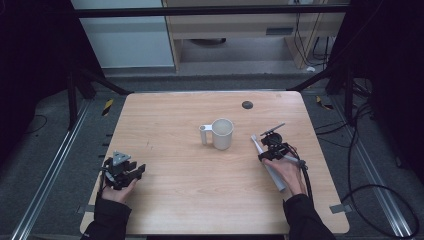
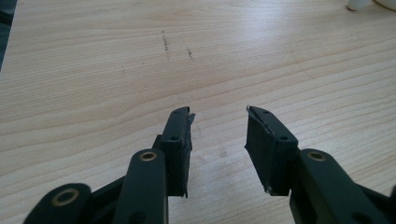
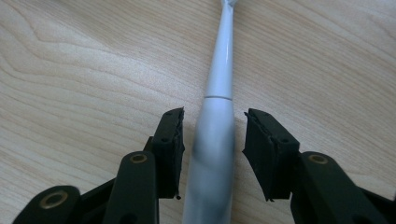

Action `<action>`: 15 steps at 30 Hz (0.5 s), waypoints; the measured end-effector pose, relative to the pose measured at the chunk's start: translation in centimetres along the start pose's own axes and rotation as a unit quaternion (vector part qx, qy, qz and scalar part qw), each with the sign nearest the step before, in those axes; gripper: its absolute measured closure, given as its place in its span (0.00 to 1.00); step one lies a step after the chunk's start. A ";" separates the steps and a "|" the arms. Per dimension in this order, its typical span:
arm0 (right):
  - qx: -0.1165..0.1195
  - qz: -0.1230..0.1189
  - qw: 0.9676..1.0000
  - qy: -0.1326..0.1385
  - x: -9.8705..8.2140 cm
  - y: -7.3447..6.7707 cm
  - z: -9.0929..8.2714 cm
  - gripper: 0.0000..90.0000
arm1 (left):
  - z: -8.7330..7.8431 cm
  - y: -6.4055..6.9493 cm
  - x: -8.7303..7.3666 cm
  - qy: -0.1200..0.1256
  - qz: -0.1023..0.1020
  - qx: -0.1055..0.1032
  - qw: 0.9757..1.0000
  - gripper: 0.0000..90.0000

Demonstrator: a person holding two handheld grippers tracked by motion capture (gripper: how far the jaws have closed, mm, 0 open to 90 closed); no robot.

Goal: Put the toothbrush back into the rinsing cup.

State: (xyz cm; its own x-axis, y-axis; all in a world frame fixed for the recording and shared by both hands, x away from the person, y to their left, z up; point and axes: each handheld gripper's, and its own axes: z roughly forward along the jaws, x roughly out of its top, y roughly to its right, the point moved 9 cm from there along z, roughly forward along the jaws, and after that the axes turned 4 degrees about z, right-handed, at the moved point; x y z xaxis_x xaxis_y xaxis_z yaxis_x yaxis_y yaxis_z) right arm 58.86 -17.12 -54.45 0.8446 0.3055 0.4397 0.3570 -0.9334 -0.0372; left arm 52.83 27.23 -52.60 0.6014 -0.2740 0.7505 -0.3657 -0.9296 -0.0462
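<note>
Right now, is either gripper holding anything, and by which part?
Nothing is held. The right gripper straddles the electric toothbrush at its handle, fingers not pressing. The left gripper is open over bare table.

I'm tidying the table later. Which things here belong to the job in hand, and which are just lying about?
In the job:
- electric toothbrush, lying between the open right gripper
- white cup, close by, probably its holder

Lying about:
- left gripper, open over bare wood
- dark round spot on the table

Bench: light wood bench (image 1: 200,200) with a dark round hole (image 1: 247,105) near its far edge.
Floor: grey floor (image 1: 50,120), metal rails (image 1: 47,180) beside the bench, black cables (image 1: 370,190) at the right.
Beyond far edge: pale cabinet (image 1: 125,40), wooden desk (image 1: 240,25).
Light: dim, dark sides.
</note>
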 end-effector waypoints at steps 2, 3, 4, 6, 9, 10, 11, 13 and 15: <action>-0.003 -0.003 1.000 -0.002 0.0 0.1 0.1 0.65 | 0.0 0.0 0.0 0.000 0.000 0.000 1.000 0.66; -0.005 -0.002 1.000 -0.004 -0.1 0.1 0.2 0.65 | 0.0 0.0 0.0 0.000 0.000 0.000 1.000 0.66; -0.005 -0.002 1.000 -0.004 -0.1 0.1 0.2 0.65 | 0.0 0.0 0.0 0.000 0.000 0.000 1.000 0.66; -0.006 0.000 1.000 -0.008 -0.1 0.2 0.4 0.66 | 0.0 0.0 0.0 -0.001 0.001 0.000 1.000 0.66; -0.006 -0.001 1.000 -0.014 -0.3 0.3 0.6 0.67 | 0.0 0.0 0.0 -0.001 0.001 0.000 1.000 0.66; -0.005 0.001 1.000 -0.015 -0.3 0.3 0.7 0.67 | 0.0 0.0 0.0 -0.001 0.001 0.000 1.000 0.66; -0.005 0.000 1.000 -0.016 -0.3 0.3 0.7 0.68 | 0.0 0.0 0.0 -0.001 0.001 0.000 1.000 0.66; -0.006 0.002 1.000 -0.018 -0.3 0.2 0.8 0.69 | 0.0 0.0 0.0 -0.001 0.001 0.000 1.000 0.66; -0.007 0.002 1.000 -0.022 -0.4 0.3 1.0 0.71 | 0.0 0.0 0.0 -0.001 0.001 0.000 1.000 0.66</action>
State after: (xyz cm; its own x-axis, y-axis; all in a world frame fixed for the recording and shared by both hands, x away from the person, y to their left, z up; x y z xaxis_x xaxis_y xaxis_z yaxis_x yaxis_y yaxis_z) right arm 59.03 -17.32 -55.49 0.8624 0.3095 0.4006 0.3482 -0.9371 -0.0254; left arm 52.81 27.27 -52.59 0.6020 -0.2762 0.7492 -0.3673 -0.9289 -0.0473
